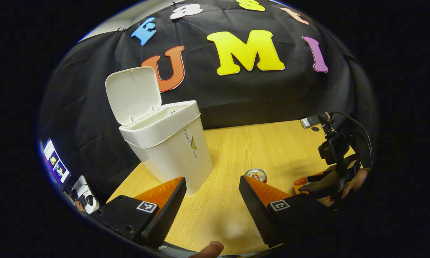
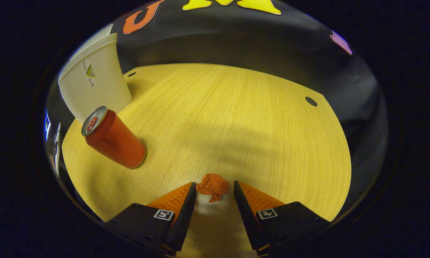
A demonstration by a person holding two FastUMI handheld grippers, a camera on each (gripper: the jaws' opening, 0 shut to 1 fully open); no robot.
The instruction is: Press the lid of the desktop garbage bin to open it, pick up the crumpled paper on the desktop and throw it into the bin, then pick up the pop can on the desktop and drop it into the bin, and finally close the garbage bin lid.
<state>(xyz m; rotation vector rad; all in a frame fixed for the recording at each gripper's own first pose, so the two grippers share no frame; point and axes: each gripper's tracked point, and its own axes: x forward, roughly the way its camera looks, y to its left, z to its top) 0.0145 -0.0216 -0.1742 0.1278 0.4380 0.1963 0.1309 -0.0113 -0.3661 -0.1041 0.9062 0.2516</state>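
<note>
the desktop garbage bin (image 1: 172,150) is a white, tapering plastic box with a small printed logo on its side, and its lid (image 1: 133,94) stands tilted up and back on its hinge, leaving the mouth open. it stands on a wooden table (image 1: 257,143) near the black cloth wall.

in the right gripper view the pop can (image 2: 114,139) stands upright just in front of the bin, apart from it; it is red-orange with a silver top and a pull tab. the crumpled paper (image 2: 212,186) is a small orange wad with tight folds, lying on the table well apart from the bin, beyond the can. the right gripper (image 2: 211,190) has its 2 fingers spread, 1 on each side of the paper's near edge; i cannot tell whether either touches it.

the left gripper (image 1: 212,186) hangs close in front of the bin with fingers wide apart, holding nothing.
</note>
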